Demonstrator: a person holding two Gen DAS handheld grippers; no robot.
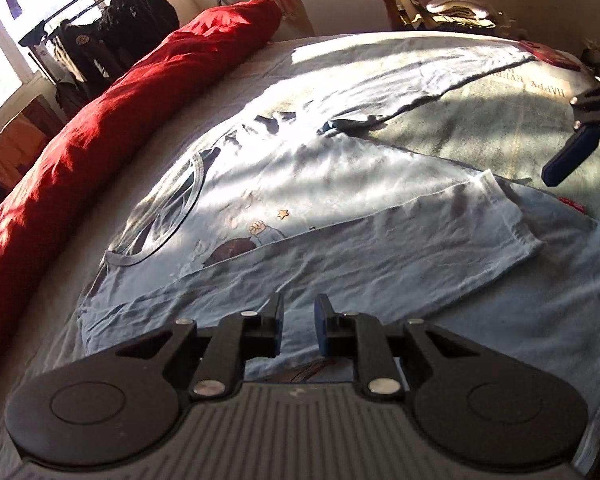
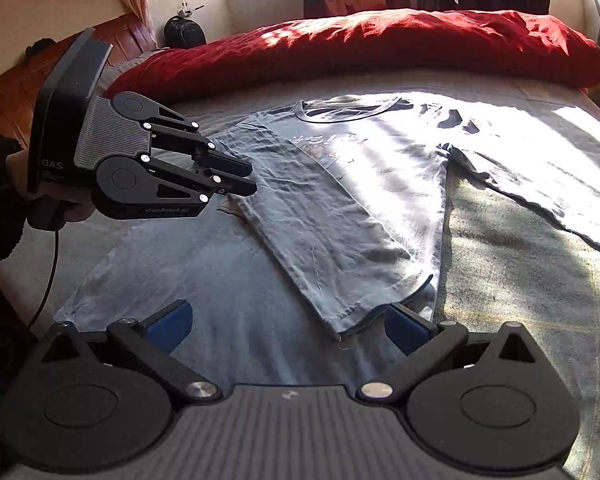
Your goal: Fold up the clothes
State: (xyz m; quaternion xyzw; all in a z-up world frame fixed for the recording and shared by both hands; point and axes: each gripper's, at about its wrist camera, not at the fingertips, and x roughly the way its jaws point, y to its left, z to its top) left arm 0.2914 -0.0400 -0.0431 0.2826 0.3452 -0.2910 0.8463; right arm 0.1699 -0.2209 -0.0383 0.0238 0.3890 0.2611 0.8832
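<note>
Right wrist view: pale blue T-shirt [image 2: 340, 184] spread on the bed, near the red duvet [image 2: 380, 44], one side folded inward. My left gripper [image 2: 252, 178] hovers over the shirt, slightly parted, empty. My right gripper [image 2: 288, 326] gapes wide, released.

red duvet [image 2: 380, 46] walls the far edge (rest of bed [image 2: 520, 280] lies open).

T-shirt [image 2: 340, 200] lies on the bed [image 2: 520, 280], duvet [image 2: 380, 48] behind it.
</note>
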